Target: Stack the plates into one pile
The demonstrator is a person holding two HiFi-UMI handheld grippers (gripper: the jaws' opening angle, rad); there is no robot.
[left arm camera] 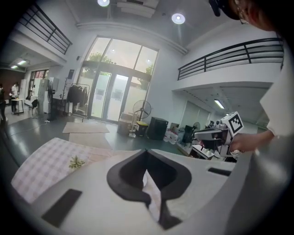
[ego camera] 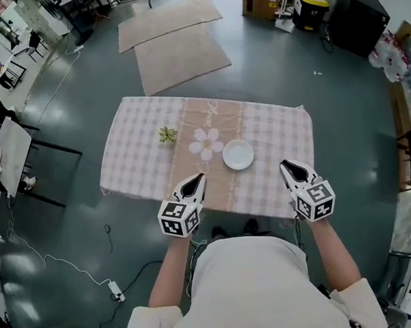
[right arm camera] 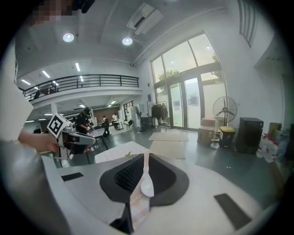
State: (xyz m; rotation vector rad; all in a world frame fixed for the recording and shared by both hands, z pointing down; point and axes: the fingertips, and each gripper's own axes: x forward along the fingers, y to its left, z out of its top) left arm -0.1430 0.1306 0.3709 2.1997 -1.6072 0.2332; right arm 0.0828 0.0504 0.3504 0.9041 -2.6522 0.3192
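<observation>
Head view: left gripper [ego camera: 200, 176] and right gripper [ego camera: 283, 164] jaws together (empty)

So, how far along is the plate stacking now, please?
Done, it seems: a single white plate pile stands on the table, and I see no loose plate elsewhere, though I cannot count the plates in it. In hand: nothing; the left claw and the right claw are shut and empty, near the table's front edge. Left to do: probably nothing.

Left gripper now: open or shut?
Shut. The left gripper has its tips meeting in its own view, nothing between them.
</observation>
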